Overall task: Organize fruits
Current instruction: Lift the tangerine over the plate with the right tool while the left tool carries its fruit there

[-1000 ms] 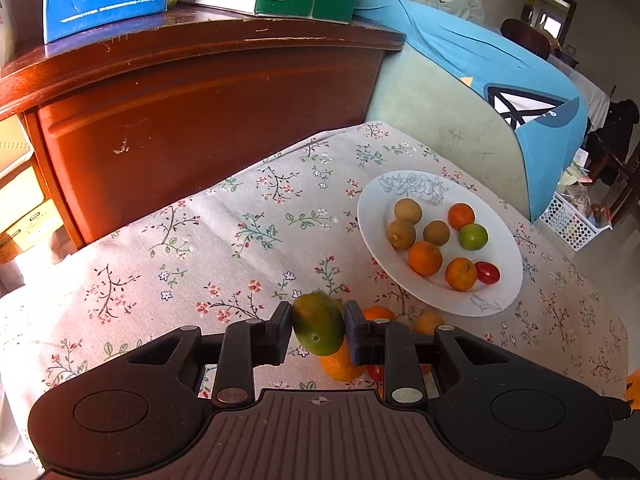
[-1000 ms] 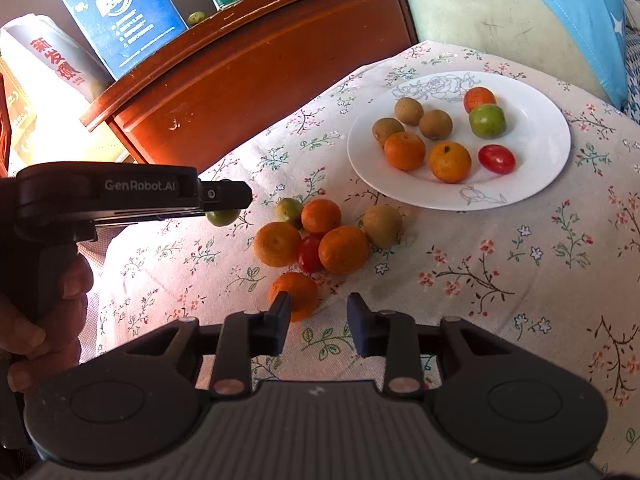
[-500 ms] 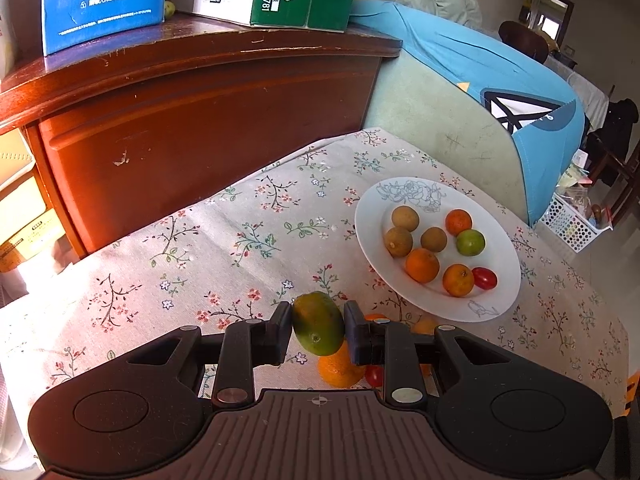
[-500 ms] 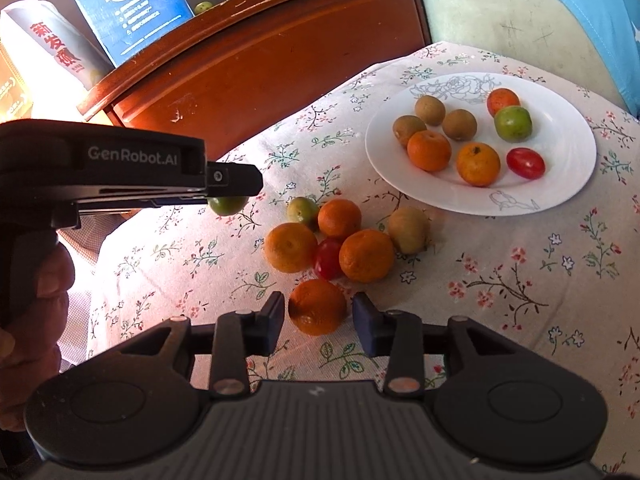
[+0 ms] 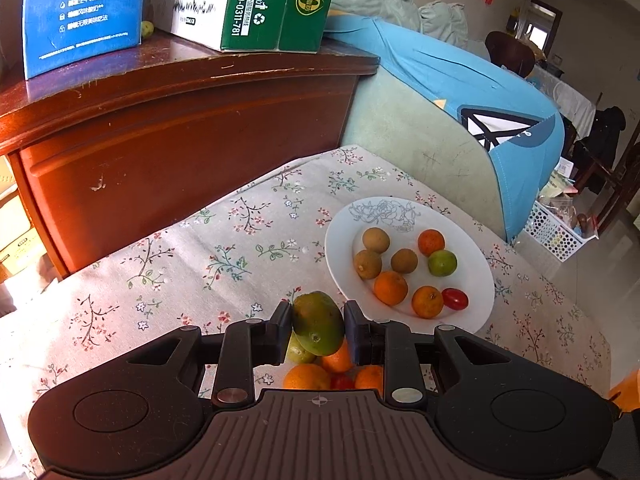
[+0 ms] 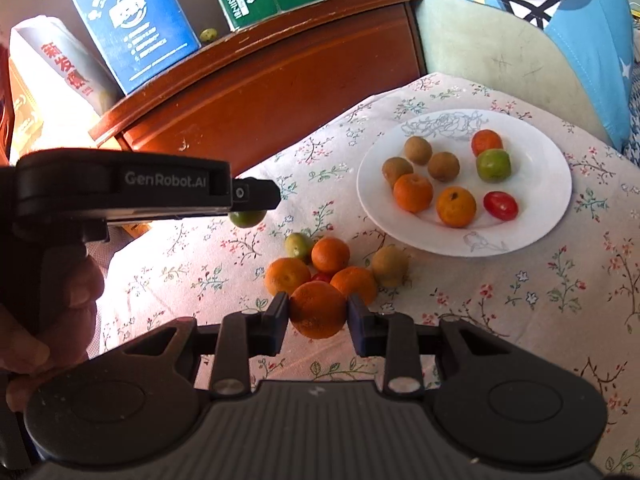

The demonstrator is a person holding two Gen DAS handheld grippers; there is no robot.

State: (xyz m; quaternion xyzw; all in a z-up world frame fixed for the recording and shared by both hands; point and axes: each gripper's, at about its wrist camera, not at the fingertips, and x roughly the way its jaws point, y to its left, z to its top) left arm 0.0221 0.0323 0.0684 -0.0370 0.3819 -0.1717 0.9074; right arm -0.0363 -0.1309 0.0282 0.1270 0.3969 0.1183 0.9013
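My left fingers (image 5: 317, 330) clamp green-orange oval fruit (image 5: 318, 323); right fingers (image 6: 318, 316), just closing, clamp round orange tangerine (image 6: 318, 309). White round ceramic plate (image 6: 536, 152) holds eight small fruits.

"GenRobot.AI" on left gripper (image 6: 256, 200) body; "400-0311-781" on green carton (image 5: 256, 4)

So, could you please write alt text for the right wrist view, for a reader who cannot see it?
The right gripper grips an orange just above a floral tablecloth, in front of a small pile of loose fruit. Behind it, a white plate holds eight fruits; at left, the left gripper holds a green fruit.
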